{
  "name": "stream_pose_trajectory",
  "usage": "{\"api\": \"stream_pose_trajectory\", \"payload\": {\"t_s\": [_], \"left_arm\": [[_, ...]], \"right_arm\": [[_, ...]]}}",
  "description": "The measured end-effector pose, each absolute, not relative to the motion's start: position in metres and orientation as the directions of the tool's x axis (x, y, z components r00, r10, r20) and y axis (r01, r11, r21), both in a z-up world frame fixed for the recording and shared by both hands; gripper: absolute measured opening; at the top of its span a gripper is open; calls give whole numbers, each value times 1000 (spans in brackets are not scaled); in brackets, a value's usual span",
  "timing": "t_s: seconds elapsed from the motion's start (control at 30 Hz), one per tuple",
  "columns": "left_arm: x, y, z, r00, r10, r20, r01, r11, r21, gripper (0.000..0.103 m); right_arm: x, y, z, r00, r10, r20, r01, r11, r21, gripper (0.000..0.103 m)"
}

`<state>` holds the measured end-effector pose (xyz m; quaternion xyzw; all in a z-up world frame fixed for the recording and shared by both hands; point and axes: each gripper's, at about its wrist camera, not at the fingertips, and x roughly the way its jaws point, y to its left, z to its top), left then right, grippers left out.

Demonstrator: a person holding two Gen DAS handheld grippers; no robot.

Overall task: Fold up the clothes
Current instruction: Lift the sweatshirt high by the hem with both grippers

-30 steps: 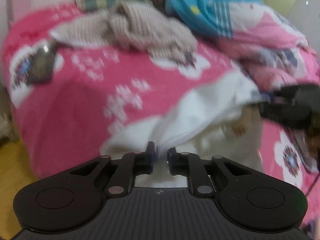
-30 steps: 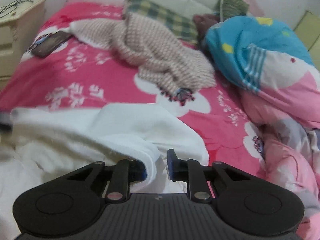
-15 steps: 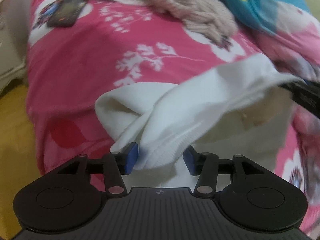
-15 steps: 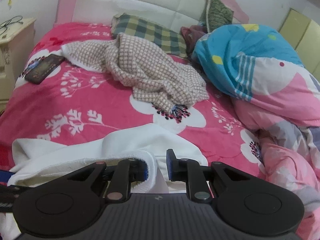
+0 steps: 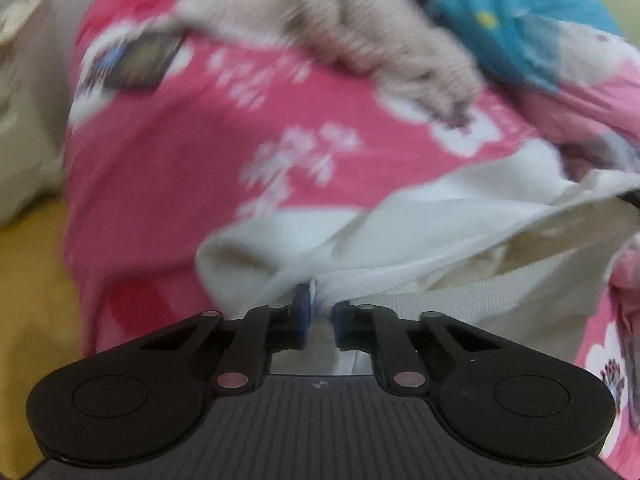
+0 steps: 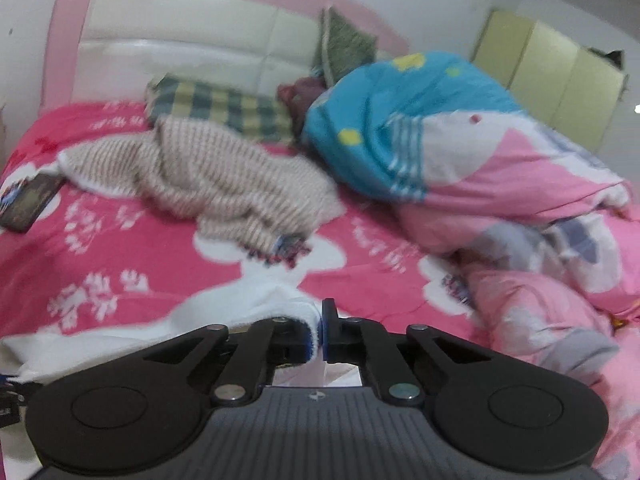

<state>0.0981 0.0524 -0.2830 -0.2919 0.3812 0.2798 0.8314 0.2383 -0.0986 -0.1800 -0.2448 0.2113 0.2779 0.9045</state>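
A white garment (image 5: 420, 236) lies bunched on the near part of a pink flowered bed (image 5: 180, 152). My left gripper (image 5: 320, 312) is shut on a ribbed white edge of it, with cloth pinched between the blue pads. In the right wrist view the same white garment (image 6: 248, 304) stretches leftward, and my right gripper (image 6: 319, 330) is shut on its ribbed hem. The cloth spans between the two grippers. A beige knitted sweater (image 6: 224, 184) lies crumpled farther up the bed.
A dark phone (image 6: 28, 202) rests at the bed's left edge. A blue and pink quilt (image 6: 460, 152) is heaped on the right. A checked pillow (image 6: 224, 112) and a green cushion (image 6: 344, 44) lean by the headboard. Yellow floor (image 5: 28, 300) shows to the left.
Both grippers stood open half a second ago and have now shut on the white garment's edges. Both views are motion-blurred, and the right gripper now looks farther up the bed.
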Motion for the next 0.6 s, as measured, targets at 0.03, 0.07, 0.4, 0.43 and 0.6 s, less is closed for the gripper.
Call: {"api": "stream_pose_trajectory", "payload": {"t_s": [0.03, 0.07, 0.4, 0.43, 0.6], "left_arm": [[98, 51, -273, 578, 249, -777, -666, 694, -272, 6], [97, 51, -263, 602, 253, -757, -645, 713, -274, 6], [89, 21, -119, 858, 233, -459, -366, 903, -226, 5], [90, 18, -104, 879, 219, -424, -334, 917, -218, 5], [98, 14, -32, 959, 93, -267, -157, 961, -230, 5]], "right_arm": [[236, -103, -173, 770, 399, -498, -593, 736, -328, 3], [235, -107, -166, 783, 397, -479, -579, 746, -328, 3], [203, -179, -49, 914, 298, -274, -377, 875, -305, 3], [198, -186, -35, 926, 281, -252, -352, 886, -302, 3], [171, -218, 39, 976, 158, -151, -197, 937, -287, 3]]}}
